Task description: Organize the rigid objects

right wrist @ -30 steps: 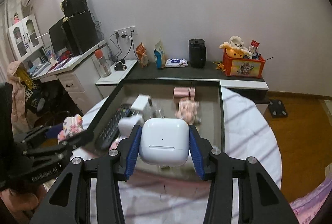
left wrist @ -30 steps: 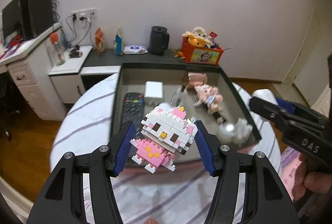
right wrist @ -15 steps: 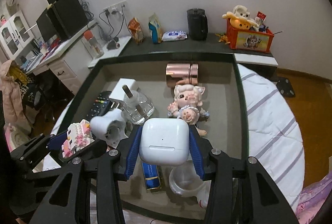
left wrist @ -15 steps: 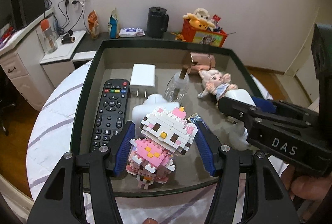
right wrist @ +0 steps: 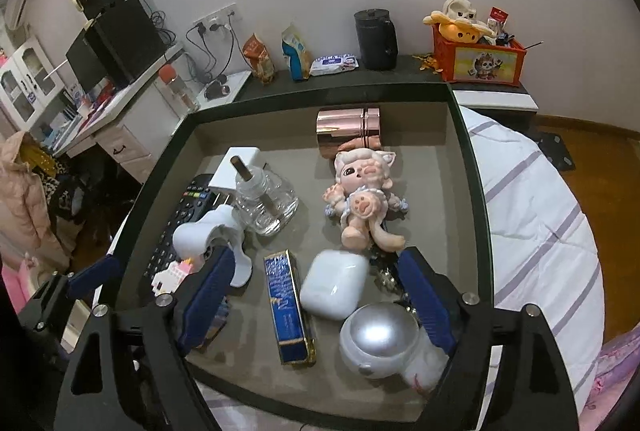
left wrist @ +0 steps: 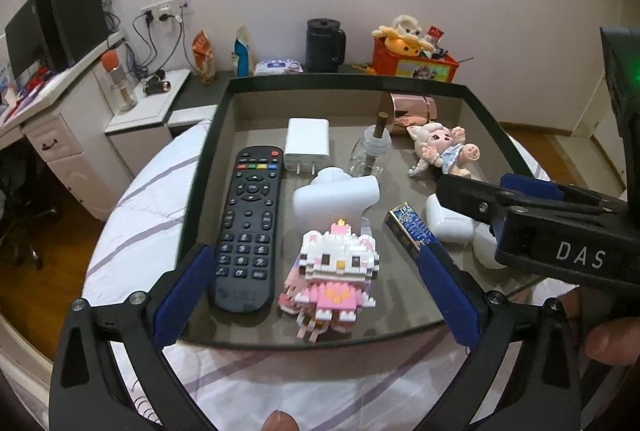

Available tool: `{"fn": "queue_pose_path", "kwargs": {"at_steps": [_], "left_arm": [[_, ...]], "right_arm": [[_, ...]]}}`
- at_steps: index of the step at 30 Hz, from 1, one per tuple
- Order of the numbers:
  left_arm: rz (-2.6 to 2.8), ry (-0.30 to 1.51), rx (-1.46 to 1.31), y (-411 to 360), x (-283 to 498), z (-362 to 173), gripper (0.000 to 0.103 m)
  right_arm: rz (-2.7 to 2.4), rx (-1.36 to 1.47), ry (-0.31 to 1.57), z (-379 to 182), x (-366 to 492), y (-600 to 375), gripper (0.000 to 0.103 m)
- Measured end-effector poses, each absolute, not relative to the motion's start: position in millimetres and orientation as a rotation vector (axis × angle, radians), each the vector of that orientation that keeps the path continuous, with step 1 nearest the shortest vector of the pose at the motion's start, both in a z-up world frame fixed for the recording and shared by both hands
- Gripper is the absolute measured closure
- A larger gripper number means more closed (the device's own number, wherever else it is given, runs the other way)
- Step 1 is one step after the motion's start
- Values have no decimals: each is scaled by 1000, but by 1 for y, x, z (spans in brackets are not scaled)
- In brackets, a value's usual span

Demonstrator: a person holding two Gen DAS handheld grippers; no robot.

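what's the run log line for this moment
left gripper: open | block cat figure: in tray | right gripper: open | earbud case: in tray

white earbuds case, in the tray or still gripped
In the tray: the earbuds case lies on the tray floor, the open right gripper not touching it.

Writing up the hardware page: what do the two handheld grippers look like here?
Both the left gripper and right gripper share one build: matte black frames with triangular cutouts, silver screws at the pivots, and jaws lined with blue pads. Seen from the left wrist view, the right gripper's side carries white "DAS" lettering. No cables or sleeves are visible; only bare fingertips show at the frame edge.
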State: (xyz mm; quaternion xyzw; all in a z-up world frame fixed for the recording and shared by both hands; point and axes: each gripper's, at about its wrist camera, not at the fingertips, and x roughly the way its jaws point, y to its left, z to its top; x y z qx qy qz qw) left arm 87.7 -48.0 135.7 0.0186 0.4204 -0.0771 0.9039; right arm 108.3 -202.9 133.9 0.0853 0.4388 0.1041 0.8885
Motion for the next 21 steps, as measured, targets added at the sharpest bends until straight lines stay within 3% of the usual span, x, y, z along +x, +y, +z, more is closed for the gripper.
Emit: {"fn": "queue_pose_path", "kwargs": {"at_steps": [9,21], "left_arm": [[-112,815,60,-37,49,177,0],[-67,670,19,-5,-50,267,0]], "right_arm": [[145,191,841,175,69,-204,15],[85,41,584,272,-81,-201,15]]}}
